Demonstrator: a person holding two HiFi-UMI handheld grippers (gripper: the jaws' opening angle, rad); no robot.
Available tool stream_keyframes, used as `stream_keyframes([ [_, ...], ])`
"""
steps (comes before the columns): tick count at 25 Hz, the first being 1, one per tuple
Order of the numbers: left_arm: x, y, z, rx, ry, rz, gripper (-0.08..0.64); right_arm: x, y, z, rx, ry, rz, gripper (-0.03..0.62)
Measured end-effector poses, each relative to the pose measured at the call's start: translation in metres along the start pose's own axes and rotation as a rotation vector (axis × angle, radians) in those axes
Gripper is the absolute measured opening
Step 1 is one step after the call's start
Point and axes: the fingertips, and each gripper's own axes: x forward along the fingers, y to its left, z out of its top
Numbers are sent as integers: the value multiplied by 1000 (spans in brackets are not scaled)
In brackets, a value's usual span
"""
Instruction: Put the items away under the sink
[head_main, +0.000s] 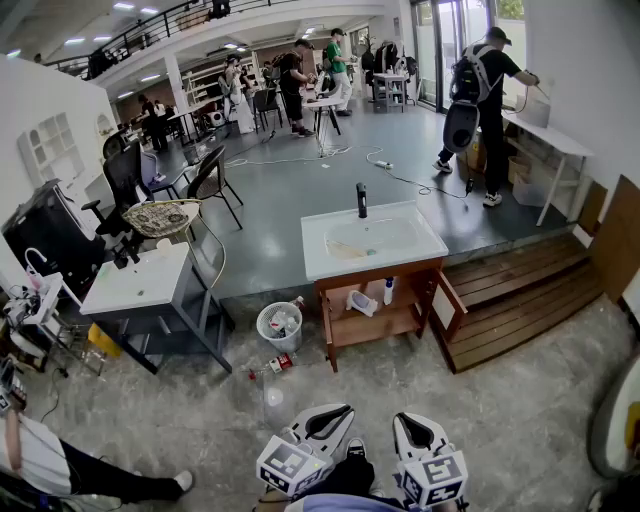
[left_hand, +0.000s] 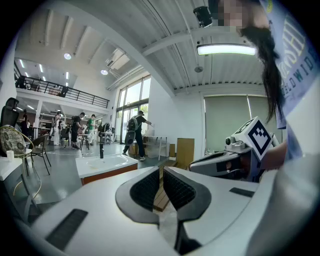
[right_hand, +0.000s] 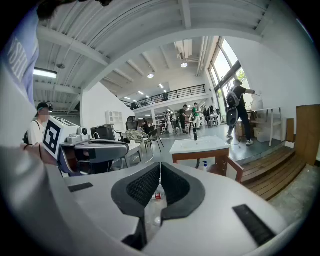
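Red-labelled bottle (head_main: 278, 364) lies ahead of the left hand-held gripper (head_main: 335, 412), apart.

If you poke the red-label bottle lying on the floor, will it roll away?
Probably: the bottle lies on its side on the floor, so a nudge could roll it. It looks plastic, so likely light and squashy.

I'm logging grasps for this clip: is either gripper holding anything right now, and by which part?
Nothing is held. The left gripper and the right gripper each have their jaws closed together with nothing between them.
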Motion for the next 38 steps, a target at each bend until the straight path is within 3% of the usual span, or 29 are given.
stream_keyframes([
  [7,-3,-7,5,0,3,2,19,-4,3,3,-23,-8,7,25],
  [22,14,21,12,-14,-15,26,19,31,-8,7,6,6,27,25],
  [30,41,69,11,-45,-12,53,20,83,-29,19,-2,52,40,25],
  [38,64,149,8,-85,-11,129,20,164,-49,37,-42,94,91,24],
])
